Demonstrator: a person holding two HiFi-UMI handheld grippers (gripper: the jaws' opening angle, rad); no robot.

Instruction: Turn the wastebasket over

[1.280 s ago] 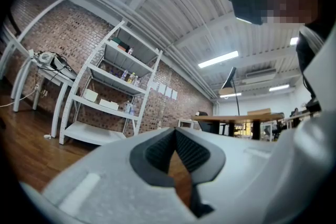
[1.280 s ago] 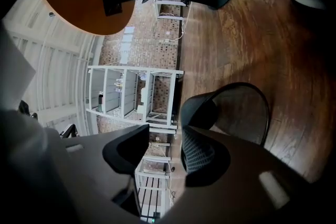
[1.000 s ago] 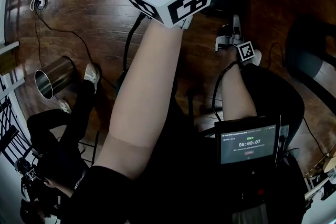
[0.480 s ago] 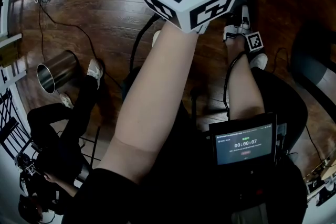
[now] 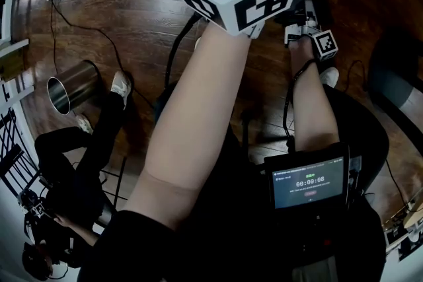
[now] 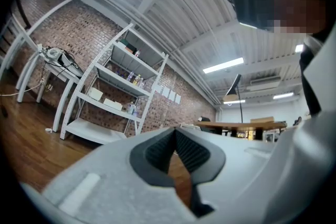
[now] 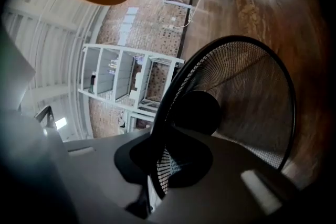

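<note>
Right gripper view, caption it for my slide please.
Right gripper shut on the rim of a black mesh wastebasket over a wood floor.

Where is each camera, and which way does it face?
Head view: on the head, facing down at the wood floor; left arm and right arm show.
Left gripper view: rides the left gripper, faces white shelves; closed fingers show.
Right gripper view: rides the right gripper, faces the wastebasket; fingers clamp its rim.
Both gripper views share the shelves.

head: steeply down, floor | left gripper view: level, far shelves | right gripper view: close, wastebasket
</note>
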